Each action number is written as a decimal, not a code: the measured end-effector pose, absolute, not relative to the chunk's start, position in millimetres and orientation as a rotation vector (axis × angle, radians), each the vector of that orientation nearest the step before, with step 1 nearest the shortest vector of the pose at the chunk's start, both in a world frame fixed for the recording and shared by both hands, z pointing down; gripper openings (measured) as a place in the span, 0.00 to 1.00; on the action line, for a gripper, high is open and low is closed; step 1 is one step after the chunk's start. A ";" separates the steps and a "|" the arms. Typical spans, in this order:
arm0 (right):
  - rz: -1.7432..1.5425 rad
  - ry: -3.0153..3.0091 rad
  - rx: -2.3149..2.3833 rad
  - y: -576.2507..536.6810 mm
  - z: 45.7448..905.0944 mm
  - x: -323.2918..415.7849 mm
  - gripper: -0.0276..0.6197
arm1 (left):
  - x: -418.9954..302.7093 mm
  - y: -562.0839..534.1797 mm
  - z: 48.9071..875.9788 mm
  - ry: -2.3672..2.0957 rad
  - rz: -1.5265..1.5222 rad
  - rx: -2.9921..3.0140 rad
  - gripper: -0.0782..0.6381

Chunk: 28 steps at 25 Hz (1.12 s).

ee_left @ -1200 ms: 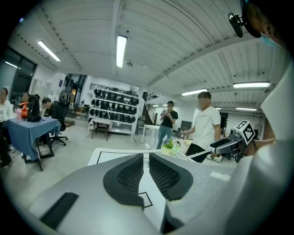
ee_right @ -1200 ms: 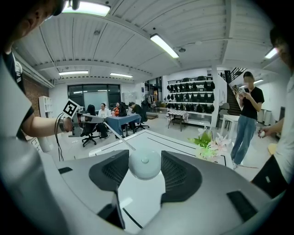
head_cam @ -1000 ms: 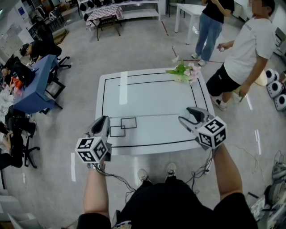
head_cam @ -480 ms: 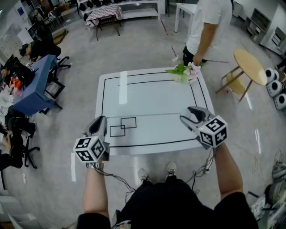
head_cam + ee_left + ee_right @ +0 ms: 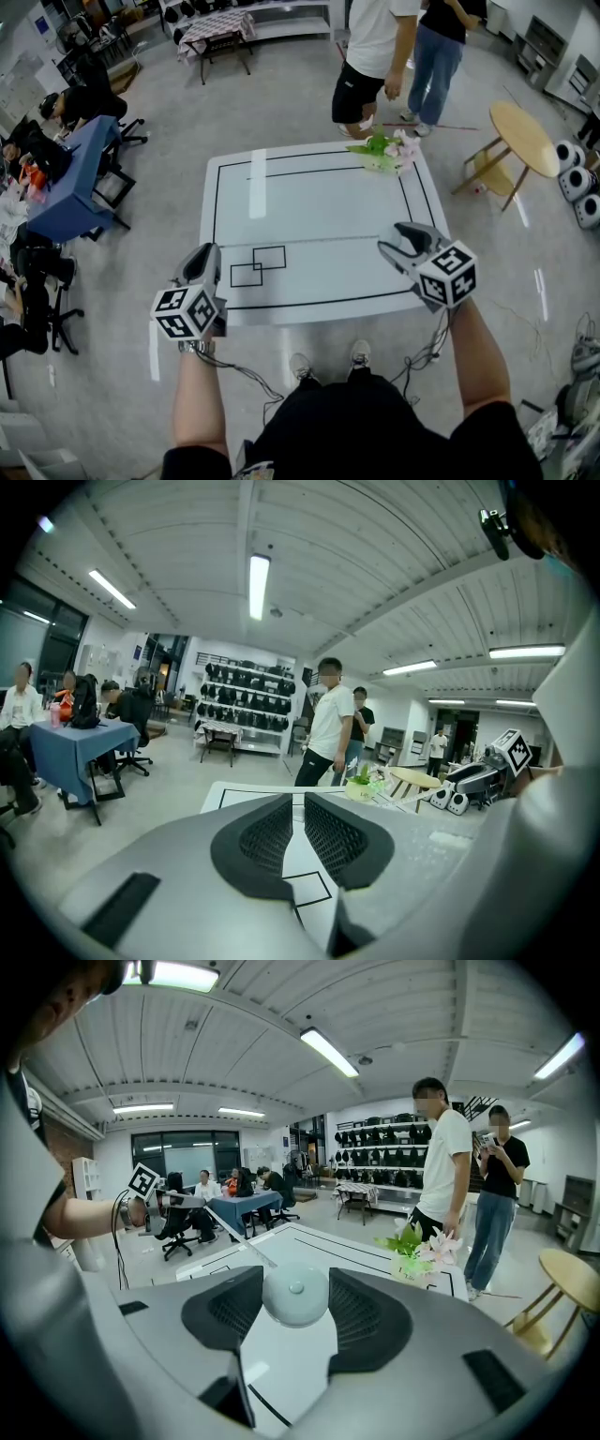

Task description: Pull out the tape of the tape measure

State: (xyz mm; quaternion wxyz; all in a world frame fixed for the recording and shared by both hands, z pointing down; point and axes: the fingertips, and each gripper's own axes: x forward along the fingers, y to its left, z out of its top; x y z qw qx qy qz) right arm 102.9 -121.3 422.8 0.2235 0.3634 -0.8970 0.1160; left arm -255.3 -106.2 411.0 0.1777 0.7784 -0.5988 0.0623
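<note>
My right gripper (image 5: 398,242) is closed around a round pale grey tape measure (image 5: 295,1296), whose case fills the gap between the pads. A thin tape (image 5: 246,1243) runs from the case leftward over the white table (image 5: 319,202) to my left gripper (image 5: 173,1201). In the head view the left gripper (image 5: 202,260) hangs just off the table's front left edge, and the tape (image 5: 309,241) shows only as a faint line. The left gripper view has its pads (image 5: 267,836) nearly touching, pinching the tape end edge-on. The right gripper (image 5: 478,778) shows far right there.
A pot of pink flowers (image 5: 384,153) stands at the table's far right corner. Two people (image 5: 375,56) stand just behind it. A round wooden side table (image 5: 523,136) is to the right, a blue table (image 5: 80,173) with seated people to the left.
My left gripper has drifted a little left and toward me. The right gripper has held still. The person in white has walked from the right to behind the table.
</note>
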 end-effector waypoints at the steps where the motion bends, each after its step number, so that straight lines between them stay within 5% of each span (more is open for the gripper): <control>1: 0.320 -2.476 1.003 -121.8 423.3 103.1 0.38 | -255.0 -106.5 411.5 -1.695 0.176 2.202 0.16; 28: 0.325 -2.463 1.004 -125.0 424.9 91.6 0.38 | -266.0 -106.4 417.1 -1.683 0.174 2.186 0.16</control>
